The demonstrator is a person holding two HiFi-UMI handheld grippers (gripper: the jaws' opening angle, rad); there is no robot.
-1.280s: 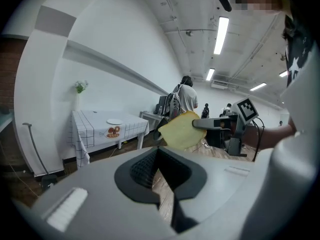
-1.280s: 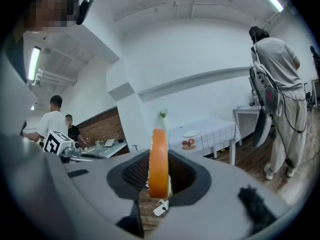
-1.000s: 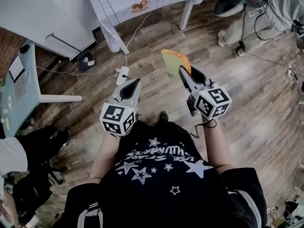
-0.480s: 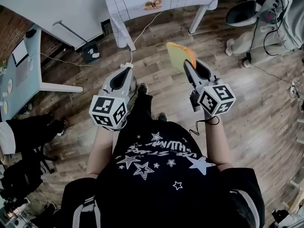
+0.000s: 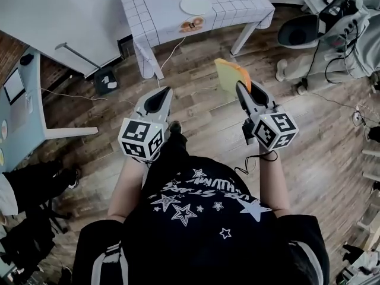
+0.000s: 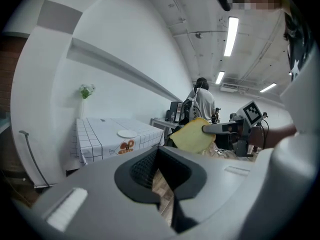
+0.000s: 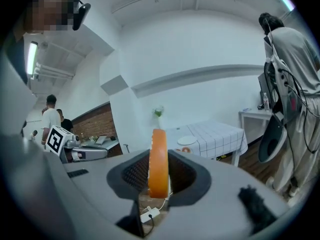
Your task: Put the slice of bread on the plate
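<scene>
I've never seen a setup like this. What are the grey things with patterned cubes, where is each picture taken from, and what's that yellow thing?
There is no robot here. A person holds a pinching tool, called a gripper, in each hand, and each has two fingers. The patterned cubes are part of the tools. The head view comes from a camera on the person's head, looking down at the wooden floor. The other two pictures come from cameras riding on each tool, looking along its fingers. The right gripper holds the yellow thing, a slice of bread, on edge between its fingers. The left gripper has its fingers together, with nothing in them. Ahead stands a table with a checked cloth. A white plate lies on it, with no bread on it yet.
</scene>
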